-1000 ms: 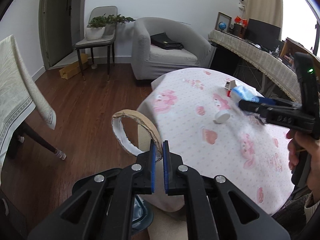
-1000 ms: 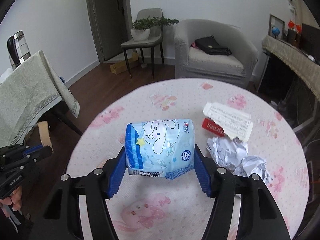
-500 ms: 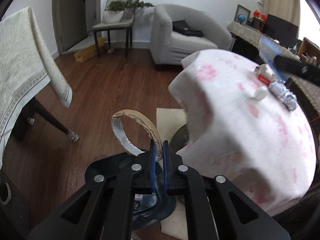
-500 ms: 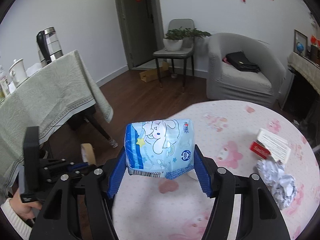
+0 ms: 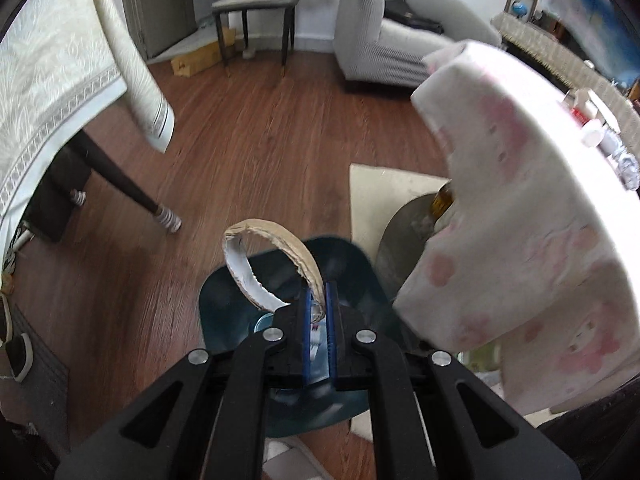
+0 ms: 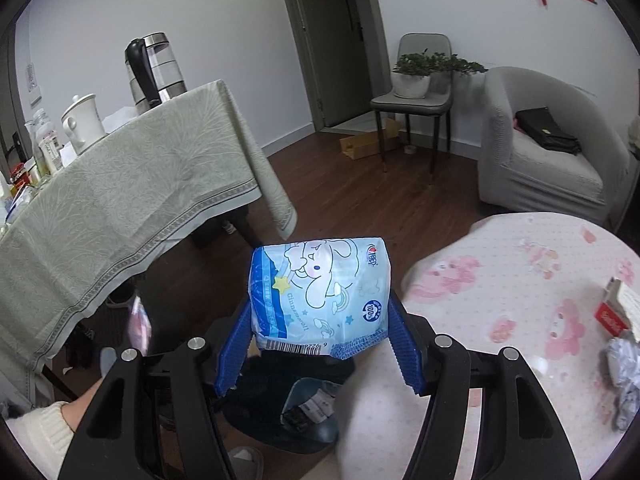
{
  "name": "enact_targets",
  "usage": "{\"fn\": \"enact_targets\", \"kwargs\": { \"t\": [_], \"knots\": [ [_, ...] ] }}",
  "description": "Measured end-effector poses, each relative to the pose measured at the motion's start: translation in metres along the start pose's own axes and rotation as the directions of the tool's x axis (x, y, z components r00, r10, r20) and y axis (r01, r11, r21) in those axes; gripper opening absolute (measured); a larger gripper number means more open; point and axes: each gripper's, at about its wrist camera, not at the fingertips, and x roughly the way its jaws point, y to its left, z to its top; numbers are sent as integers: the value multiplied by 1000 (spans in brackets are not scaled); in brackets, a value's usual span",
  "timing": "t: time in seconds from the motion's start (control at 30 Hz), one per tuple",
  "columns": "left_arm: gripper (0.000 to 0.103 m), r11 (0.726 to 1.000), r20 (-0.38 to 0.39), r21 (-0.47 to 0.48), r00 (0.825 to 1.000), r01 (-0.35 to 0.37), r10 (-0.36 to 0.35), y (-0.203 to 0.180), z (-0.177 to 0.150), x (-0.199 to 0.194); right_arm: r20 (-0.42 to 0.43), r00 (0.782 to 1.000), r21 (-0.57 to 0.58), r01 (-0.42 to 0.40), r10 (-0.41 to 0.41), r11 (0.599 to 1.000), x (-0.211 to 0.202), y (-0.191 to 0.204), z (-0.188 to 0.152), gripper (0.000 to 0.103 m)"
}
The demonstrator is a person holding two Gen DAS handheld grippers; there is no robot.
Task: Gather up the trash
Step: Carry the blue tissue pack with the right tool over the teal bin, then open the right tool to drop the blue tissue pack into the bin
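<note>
My left gripper (image 5: 316, 300) is clamped narrow on a torn brown cardboard tape ring (image 5: 272, 256), held above the dark teal plastic trash bin (image 5: 224, 312) on the wood floor. My right gripper (image 6: 320, 340) grips a light-blue cartoon-printed tissue pack (image 6: 320, 296) above the same bin (image 6: 304, 436), beside the pink-patterned round table (image 6: 520, 280).

A home living room is indicated by a grey armchair (image 6: 548, 148), wood floor (image 5: 248, 152), kettle (image 6: 154, 66) and potted plant (image 6: 420, 70).
</note>
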Motion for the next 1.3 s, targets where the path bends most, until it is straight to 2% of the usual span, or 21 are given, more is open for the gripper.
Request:
{"fn": "enact_targets", "kwargs": {
  "t": [0.2,0.4,0.47,0.5,0.53,0.6,0.73,1.0,1.3],
  "knots": [
    [8,1000,-72,9,997,-6,7,9,-12,19,-6,999,7,-45,45,999,15,13,2,64],
    [9,1000,-159,16,987,-9,11,18,-27,39,-21,997,14,-70,70,997,30,24,3,64],
    [14,1000,-176,11,984,-7,9,21,-31,40,-28,997,18,-77,77,997,35,27,3,64],
    [25,1000,-179,15,984,-13,15,23,-33,41,-31,996,20,-79,80,997,38,28,3,64],
    [32,1000,-180,20,983,-19,22,24,-33,40,-34,996,22,-82,82,996,41,29,2,64],
    [35,1000,-188,18,982,-21,24,29,-36,41,-45,995,24,-84,85,996,47,32,2,64],
    [49,1000,-183,18,983,-14,17,37,-39,38,-61,994,33,-91,93,995,59,37,0,64],
    [59,999,-152,-23,988,-30,26,60,-45,18,-111,989,45,-94,98,995,86,43,-8,64],
    [60,994,-111,-81,992,-72,62,93,-52,-9,-201,974,35,-101,106,994,130,59,-25,64]
  ]
}}
